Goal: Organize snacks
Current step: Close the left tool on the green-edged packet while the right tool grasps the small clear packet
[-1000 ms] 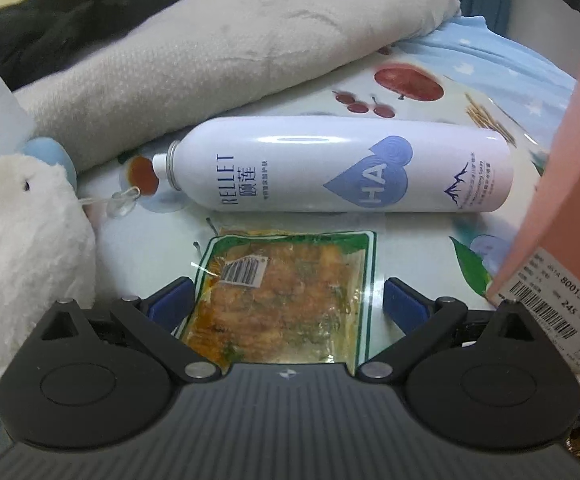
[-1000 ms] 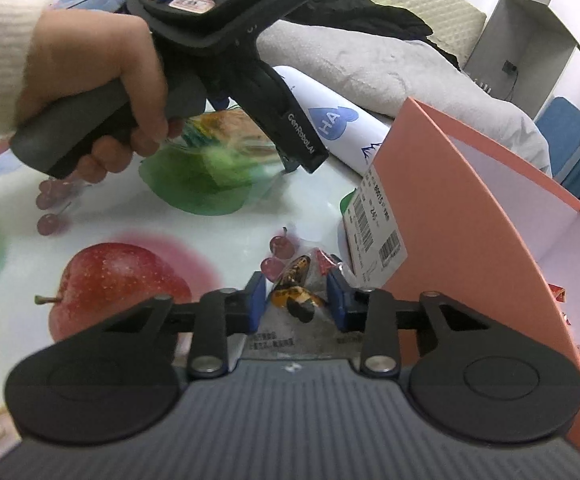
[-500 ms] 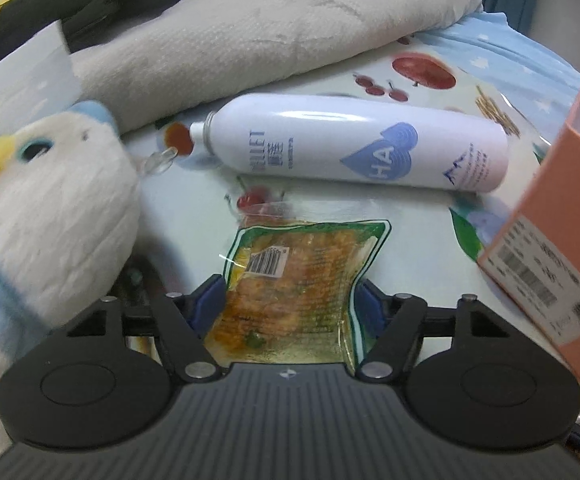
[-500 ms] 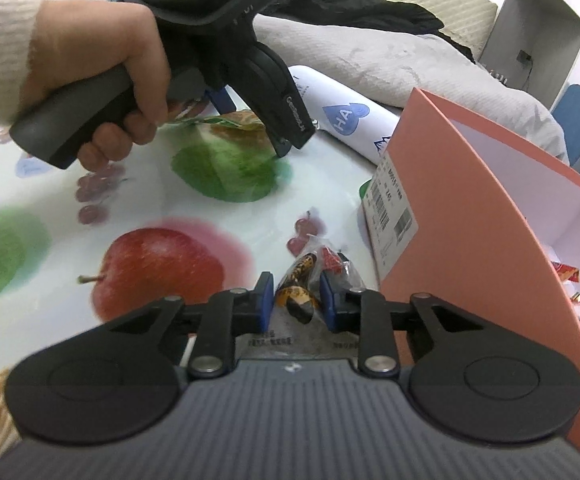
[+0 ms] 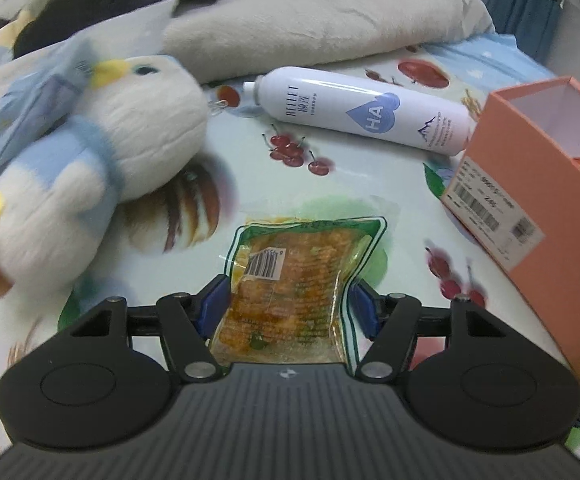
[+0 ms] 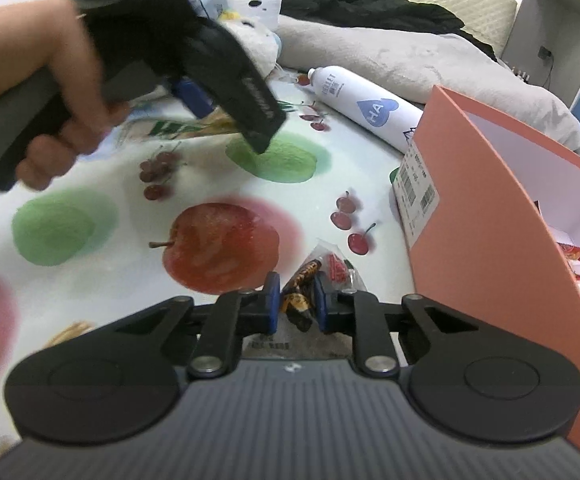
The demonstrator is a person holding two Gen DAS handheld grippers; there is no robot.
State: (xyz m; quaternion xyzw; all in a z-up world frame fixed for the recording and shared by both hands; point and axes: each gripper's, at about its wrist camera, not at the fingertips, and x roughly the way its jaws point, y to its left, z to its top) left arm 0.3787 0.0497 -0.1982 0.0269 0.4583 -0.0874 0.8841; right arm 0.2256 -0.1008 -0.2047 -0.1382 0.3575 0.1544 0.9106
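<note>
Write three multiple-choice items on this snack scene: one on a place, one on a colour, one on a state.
1. Where does the white spray bottle lie?
A. inside the box
B. on the fruit-print cloth, beside the box
C. on the plush toy

2. What colour is the box outside?
A. salmon pink
B. green
C. black

3. What does the left gripper hold?
A. nothing
B. the bottle
C. a clear snack pouch

Answers: 1 B, it lies on its side next to the box's corner. 2 A, its walls are pink. 3 C, the blue fingers pinch the pouch's sides.
</note>
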